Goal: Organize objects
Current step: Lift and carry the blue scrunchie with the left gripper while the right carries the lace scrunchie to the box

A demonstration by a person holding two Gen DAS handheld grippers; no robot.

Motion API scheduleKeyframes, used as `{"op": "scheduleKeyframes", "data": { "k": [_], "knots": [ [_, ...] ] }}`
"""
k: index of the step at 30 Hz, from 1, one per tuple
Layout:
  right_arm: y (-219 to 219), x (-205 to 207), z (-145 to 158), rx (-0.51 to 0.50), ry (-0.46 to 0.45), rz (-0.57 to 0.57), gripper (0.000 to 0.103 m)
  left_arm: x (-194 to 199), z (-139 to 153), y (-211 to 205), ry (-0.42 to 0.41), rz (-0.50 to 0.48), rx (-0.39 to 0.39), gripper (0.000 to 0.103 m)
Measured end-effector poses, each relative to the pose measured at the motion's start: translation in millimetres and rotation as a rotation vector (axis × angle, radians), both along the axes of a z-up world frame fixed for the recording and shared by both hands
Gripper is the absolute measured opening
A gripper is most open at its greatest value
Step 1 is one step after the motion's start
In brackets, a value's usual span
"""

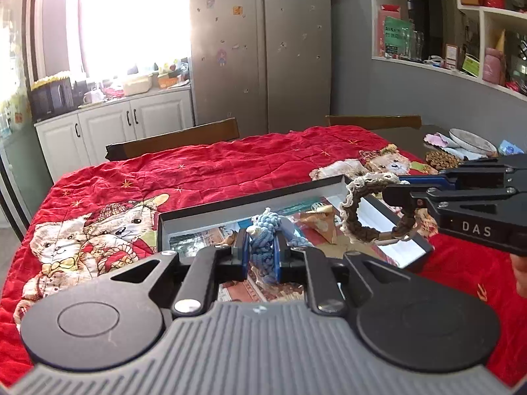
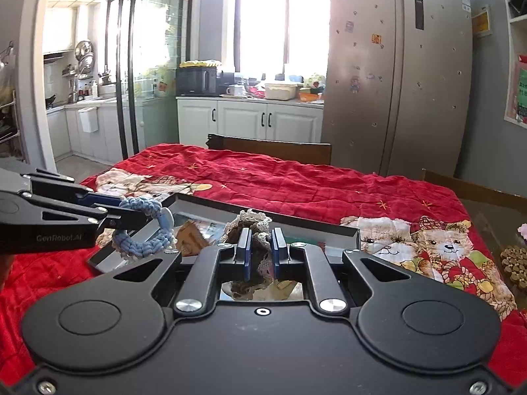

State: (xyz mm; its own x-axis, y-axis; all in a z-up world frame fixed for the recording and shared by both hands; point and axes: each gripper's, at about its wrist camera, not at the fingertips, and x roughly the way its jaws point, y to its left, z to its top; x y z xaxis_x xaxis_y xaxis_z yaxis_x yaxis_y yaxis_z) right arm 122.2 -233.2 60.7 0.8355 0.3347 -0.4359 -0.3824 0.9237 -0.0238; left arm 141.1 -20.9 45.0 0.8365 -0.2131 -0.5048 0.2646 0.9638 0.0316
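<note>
Tongs on both sides are occupied: my left tongs (image 1: 262, 252) are clamped on a light-blue braided cord ring (image 1: 263, 247), and my right tongs (image 2: 262, 252) are clamped on a brown-and-cream crocheted ring (image 2: 250, 230). Both rings hang just above the shallow black-rimmed open box (image 1: 250, 197) on the red quilted bear-print cover over the tabletop (image 1: 197, 164). I judge the box lies directly below each ring, so lowering matters, and neither side looks nearer.
</note>
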Motion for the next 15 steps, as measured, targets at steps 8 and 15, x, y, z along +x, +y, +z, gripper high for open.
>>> {"op": "scheduleKeyframes", "data": {
  "k": [8,15],
  "knots": [
    [2.1,34.9,-5.1,0.031,0.029,-0.043,0.012,28.4,-4.6,-6.0,0.018,0.027,-0.014,0.018],
    [-3.4,68.4,-13.2,0.092,0.064,-0.102,0.012,53.7,-9.9,-15.3,0.028,0.058,-0.014,0.018]
  ]
}}
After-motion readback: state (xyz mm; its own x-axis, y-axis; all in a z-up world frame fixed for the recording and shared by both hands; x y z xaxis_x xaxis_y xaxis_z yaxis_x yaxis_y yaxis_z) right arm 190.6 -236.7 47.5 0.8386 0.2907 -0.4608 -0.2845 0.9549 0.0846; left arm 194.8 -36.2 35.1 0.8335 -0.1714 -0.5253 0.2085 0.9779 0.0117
